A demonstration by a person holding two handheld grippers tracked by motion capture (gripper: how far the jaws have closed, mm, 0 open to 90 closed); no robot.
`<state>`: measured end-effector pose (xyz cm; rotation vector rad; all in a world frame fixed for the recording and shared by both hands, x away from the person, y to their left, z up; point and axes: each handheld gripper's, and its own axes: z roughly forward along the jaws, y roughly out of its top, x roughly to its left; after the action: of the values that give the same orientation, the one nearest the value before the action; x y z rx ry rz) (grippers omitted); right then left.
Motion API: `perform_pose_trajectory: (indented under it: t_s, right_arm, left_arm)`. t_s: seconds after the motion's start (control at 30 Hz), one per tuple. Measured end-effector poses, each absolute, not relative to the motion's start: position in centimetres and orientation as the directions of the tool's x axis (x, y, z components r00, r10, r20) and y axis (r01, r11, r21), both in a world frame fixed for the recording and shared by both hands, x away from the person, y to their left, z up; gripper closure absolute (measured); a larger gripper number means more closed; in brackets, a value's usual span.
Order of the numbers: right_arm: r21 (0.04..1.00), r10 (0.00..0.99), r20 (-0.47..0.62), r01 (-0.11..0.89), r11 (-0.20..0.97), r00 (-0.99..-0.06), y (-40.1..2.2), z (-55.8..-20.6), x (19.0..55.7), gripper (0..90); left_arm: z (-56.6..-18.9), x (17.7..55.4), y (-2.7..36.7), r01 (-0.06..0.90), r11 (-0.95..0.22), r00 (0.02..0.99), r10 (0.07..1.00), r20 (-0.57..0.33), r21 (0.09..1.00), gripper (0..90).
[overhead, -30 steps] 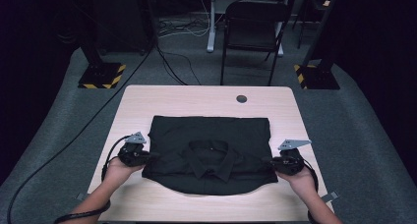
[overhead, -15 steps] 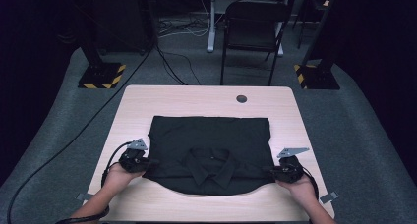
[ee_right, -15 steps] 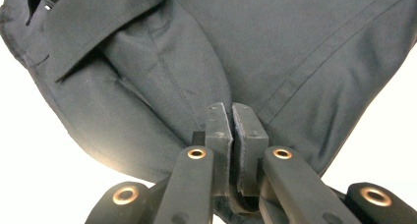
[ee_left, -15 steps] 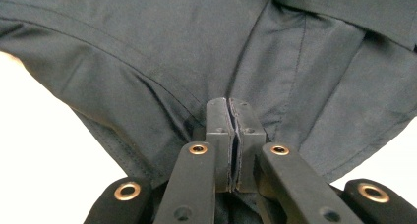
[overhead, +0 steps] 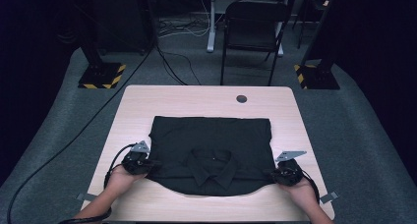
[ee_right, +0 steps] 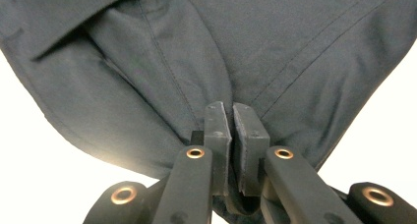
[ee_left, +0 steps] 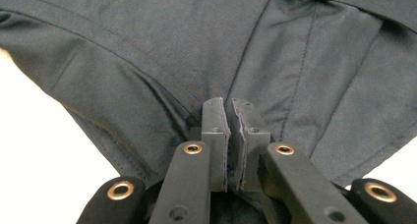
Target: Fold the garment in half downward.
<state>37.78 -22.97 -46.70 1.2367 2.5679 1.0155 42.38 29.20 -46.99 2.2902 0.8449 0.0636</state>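
1 black shirt lies on 1 table, 2 tools, left tool and right tool, each clamped on it.

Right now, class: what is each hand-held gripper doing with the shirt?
Left hand-held gripper: shut on the black shirt, pinching its near left edge.
Right hand-held gripper: shut on the black shirt, pinching its near right edge.

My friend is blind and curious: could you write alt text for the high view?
A person's left gripper and right gripper pinch the near side edges of a folded black collared shirt lying on a light wooden table. Behind the table stands a black chair on grey carpet.
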Motion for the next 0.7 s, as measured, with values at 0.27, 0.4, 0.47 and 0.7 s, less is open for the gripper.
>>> perform_pose_trajectory:
  t_s: [0.27,0.4,0.47,0.7]
  right_arm:
    - [0.608,0.768,0.182,0.684,0.403,-0.614,-24.7,-46.7,37.7,84.5]
    - [0.602,0.792,0.192,0.707,0.371,-0.579,-26.0,-46.7,38.0,83.5]
    - [0.601,0.807,0.193,0.717,0.352,-0.558,-26.7,-46.7,38.2,82.5]
    - [0.601,0.849,0.179,0.738,0.306,-0.497,-29.4,-46.7,38.4,82.1]
  left_arm:
    - [-46.9,42.4,27.2,0.547,-0.57,0.801,0.569,-0.185,0.613,81.5]
    - [-46.8,42.6,25.7,0.537,-0.586,0.81,0.558,-0.179,0.606,80.0]
    - [-46.8,42.7,24.9,0.531,-0.596,0.816,0.552,-0.174,0.602,79.3]
    - [-46.8,43.1,21.9,0.518,-0.61,0.83,0.527,-0.182,0.6,78.3]
